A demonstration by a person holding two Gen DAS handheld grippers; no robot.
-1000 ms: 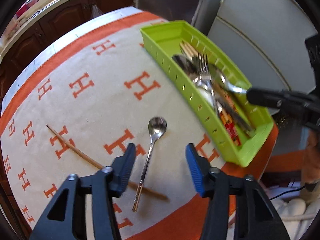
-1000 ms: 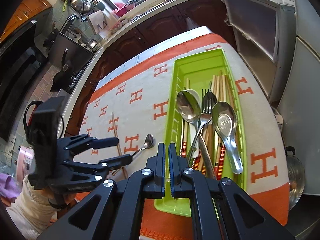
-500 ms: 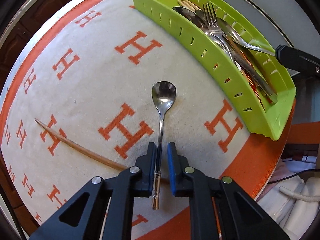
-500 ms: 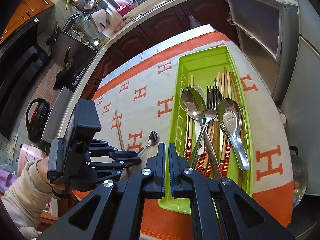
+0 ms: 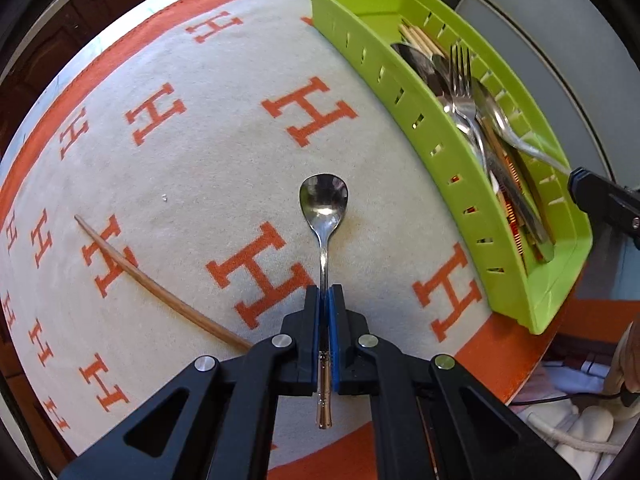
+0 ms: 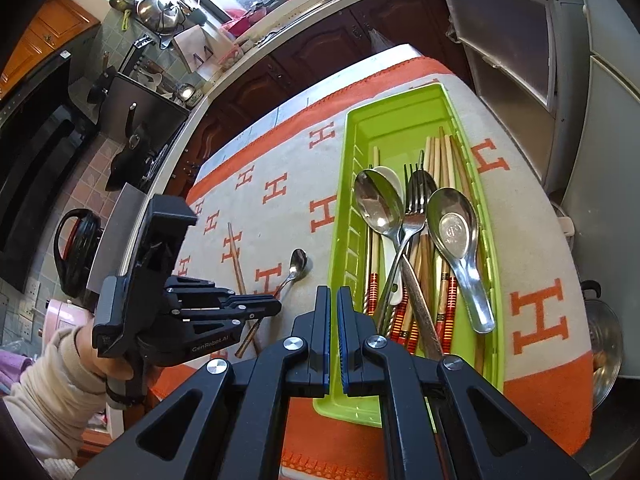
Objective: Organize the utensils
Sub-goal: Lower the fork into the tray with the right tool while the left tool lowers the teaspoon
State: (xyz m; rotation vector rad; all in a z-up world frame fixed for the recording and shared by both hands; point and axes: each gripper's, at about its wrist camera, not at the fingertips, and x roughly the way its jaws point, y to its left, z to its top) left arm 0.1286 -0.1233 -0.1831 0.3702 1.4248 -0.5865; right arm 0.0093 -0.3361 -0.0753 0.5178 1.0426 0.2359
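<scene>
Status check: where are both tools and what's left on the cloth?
Left tool shut on small spoon handle, spoon on cloth. Right tool shut, empty, near green tray. One chopstick loose beside spoon. Path to tray clear.

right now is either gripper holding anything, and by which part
The left gripper is shut on the small spoon, pinching the lower handle, bowl pointing away. The right gripper is shut on nothing.

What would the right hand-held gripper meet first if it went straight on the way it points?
Probably the near end of the green tray: the right hand-held gripper, shut and empty, aims down at it, near the utensil handles. Depth is unclear.
</scene>
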